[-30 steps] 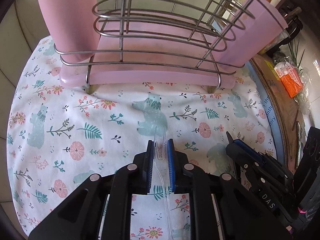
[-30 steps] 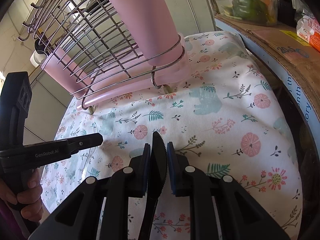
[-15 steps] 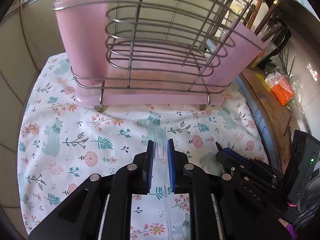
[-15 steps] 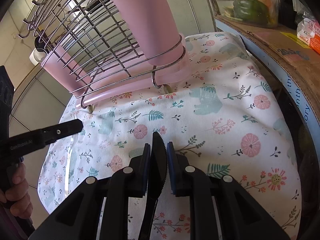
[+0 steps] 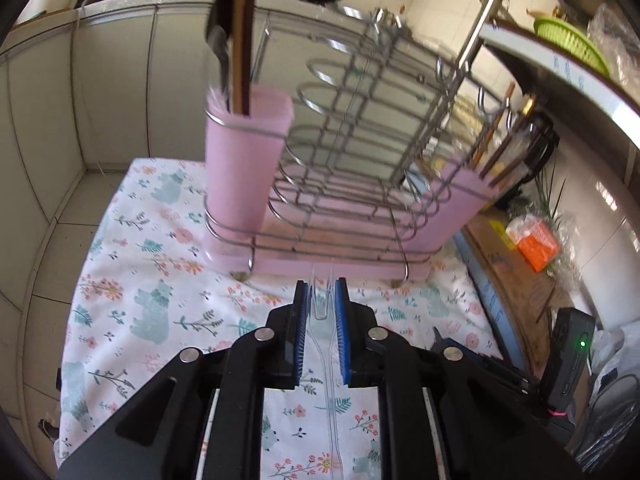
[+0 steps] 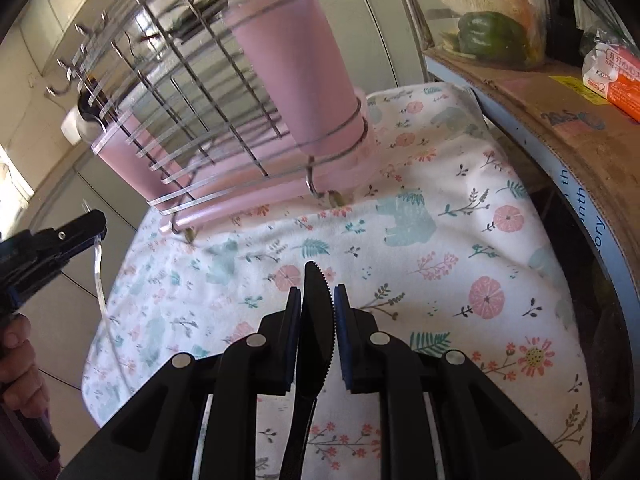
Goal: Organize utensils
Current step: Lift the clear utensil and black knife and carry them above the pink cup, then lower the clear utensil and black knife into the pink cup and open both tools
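My left gripper (image 5: 321, 292) is shut on a clear plastic fork (image 5: 322, 304), tines forward, held above the floral cloth (image 5: 140, 300) in front of the wire rack (image 5: 360, 152). The rack carries a pink cup (image 5: 240, 168) on its left end with several utensils in it, and another pink cup (image 5: 460, 196) on its right end. My right gripper (image 6: 317, 300) is shut on a black serrated plastic knife (image 6: 316, 320), blade forward, above the cloth (image 6: 440, 260). The right wrist view shows the rack's near pink cup (image 6: 300, 72) and my left gripper (image 6: 60, 236) at the left edge.
A cardboard box (image 6: 560, 128) edges the cloth on the right, with an orange packet (image 6: 616, 84) and a clear bag holding a green pepper (image 6: 488, 36) on it. Grey tiled walls (image 5: 100, 80) stand behind and left of the rack. A green basket (image 5: 572, 40) sits high on the right.
My left gripper has risen and drawn back with the fork, so the whole rack and the tops of its cups now show. My right gripper has lifted slightly with the knife.
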The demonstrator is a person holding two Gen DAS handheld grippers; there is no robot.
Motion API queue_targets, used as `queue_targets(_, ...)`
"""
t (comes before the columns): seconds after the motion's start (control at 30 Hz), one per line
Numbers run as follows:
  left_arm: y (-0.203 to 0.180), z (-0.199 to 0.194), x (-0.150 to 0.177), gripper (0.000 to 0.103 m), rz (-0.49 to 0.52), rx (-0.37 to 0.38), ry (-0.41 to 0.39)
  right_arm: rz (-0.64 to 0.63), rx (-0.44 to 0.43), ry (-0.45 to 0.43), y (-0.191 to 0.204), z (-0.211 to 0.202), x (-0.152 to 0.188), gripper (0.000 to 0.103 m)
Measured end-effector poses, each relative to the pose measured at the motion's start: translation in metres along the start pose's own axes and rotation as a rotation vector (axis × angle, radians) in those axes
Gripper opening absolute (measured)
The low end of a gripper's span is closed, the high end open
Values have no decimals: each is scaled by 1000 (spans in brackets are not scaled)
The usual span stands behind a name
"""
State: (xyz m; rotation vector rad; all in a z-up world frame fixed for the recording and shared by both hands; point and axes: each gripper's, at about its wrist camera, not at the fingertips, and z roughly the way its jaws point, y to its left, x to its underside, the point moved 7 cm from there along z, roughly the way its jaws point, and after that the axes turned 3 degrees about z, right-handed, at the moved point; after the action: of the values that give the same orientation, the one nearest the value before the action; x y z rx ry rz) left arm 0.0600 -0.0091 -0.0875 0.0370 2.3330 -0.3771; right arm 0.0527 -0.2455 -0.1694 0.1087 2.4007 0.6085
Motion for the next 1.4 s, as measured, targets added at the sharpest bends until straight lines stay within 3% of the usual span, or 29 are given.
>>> queue_targets(0.33,9,-33,-26,13,-45,26,-130,15,-78,-164,21,-56,-37,16)
queue_targets(0.7,18,-68,-51,13,-44,41,-243,-85,-59,-281,59,-94,-72,16)
queue_targets(0.93,25,-106,-94,13,-52,39,-343,-135,-53,-380,80,-119,-111,16)
queue_targets(1.27,27,-162,-166,13,5,-46,-538,-164,-69,-479,99,-138,-150,16)
queue_targets(1.4,26,-156,-180,13,28,-77,-555,-160,-62,-479,98,-132,-154,16)
